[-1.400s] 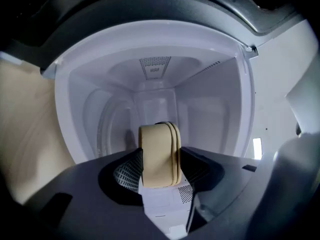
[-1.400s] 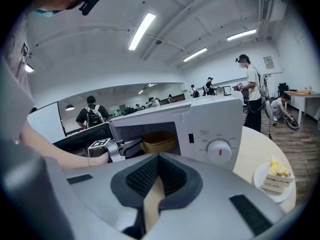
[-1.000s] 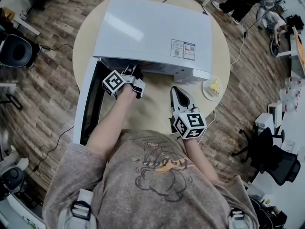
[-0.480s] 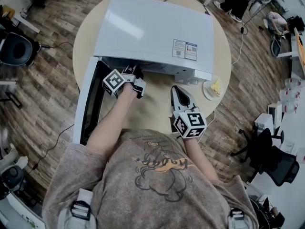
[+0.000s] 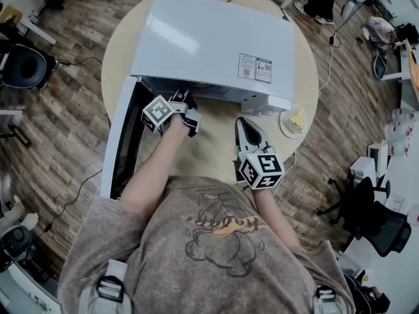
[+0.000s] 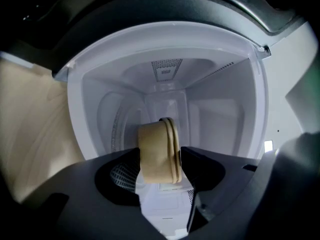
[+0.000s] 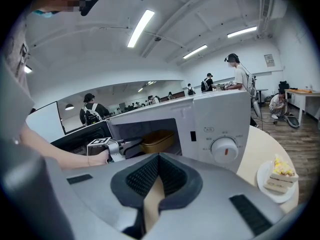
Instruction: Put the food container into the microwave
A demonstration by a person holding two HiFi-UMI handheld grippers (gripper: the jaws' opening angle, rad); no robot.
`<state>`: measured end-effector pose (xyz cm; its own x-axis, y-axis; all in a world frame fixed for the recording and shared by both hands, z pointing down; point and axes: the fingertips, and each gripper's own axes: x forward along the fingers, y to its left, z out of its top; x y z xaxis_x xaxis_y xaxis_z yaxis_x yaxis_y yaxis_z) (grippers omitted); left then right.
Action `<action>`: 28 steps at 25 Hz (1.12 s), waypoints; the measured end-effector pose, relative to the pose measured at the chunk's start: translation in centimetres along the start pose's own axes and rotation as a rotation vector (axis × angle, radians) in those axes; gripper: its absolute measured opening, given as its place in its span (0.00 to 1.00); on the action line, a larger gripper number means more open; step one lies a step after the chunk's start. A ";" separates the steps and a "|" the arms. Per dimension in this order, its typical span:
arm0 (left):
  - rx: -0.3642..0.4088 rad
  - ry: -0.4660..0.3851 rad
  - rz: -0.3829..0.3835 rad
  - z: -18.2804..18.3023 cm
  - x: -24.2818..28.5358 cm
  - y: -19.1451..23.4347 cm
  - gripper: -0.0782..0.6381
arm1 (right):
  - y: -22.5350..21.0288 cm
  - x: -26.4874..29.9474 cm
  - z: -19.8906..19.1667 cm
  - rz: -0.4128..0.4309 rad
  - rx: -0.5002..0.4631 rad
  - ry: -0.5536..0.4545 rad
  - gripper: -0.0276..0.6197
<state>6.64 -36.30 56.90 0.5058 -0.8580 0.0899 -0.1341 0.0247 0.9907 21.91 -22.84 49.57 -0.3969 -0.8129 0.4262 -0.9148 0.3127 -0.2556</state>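
Observation:
The white microwave stands on the round table with its door swung open to the left. My left gripper is at the mouth of the cavity, shut on the tan food container. In the left gripper view the container is pinched on edge between the two jaws, with the white cavity all around it. The right gripper view shows the container just inside the opening. My right gripper rests low over the table in front of the control panel, shut and holding nothing.
A small plate with a piece of cake sits on the table to the right of the microwave, by the dial. Office chairs, cables and people are on the wooden floor around the table.

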 end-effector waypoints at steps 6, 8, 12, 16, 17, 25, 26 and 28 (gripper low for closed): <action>0.025 0.002 0.034 0.2 -0.2 0.4 0.52 | 0.2 -0.1 0.0 0.003 0.000 -0.005 0.04; 0.049 -0.002 0.050 0.3 -0.3 0.6 0.53 | 0.3 -0.1 0.0 0.002 -0.001 -0.006 0.04; 0.120 0.007 0.079 0.3 -0.4 0.9 0.55 | 0.4 -0.3 0.0 0.001 -0.003 -0.006 0.04; 0.176 0.025 0.100 0.1 -0.2 0.9 0.55 | 0.4 -0.3 -0.1 -0.001 -0.002 -0.004 0.04; 0.191 0.029 0.103 0.1 -0.2 0.9 0.55 | 0.4 -0.3 0.0 -0.001 -0.002 -0.004 0.04; 0.363 0.076 0.109 -0.7 -0.1 0.0 0.55 | 0.4 -0.2 0.0 0.000 -0.004 -0.004 0.04; 0.388 0.082 0.112 -0.8 -0.1 -0.1 0.56 | 0.4 -0.2 0.0 0.001 -0.004 -0.004 0.04; 0.437 0.098 0.119 -1.0 0.0 -0.2 0.56 | 0.4 -0.1 0.0 0.001 -0.003 -0.004 0.04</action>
<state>7.49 -35.79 56.84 0.5406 -0.8091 0.2303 -0.5321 -0.1168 0.8386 21.60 -22.59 49.43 -0.3975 -0.8145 0.4226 -0.9147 0.3149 -0.2534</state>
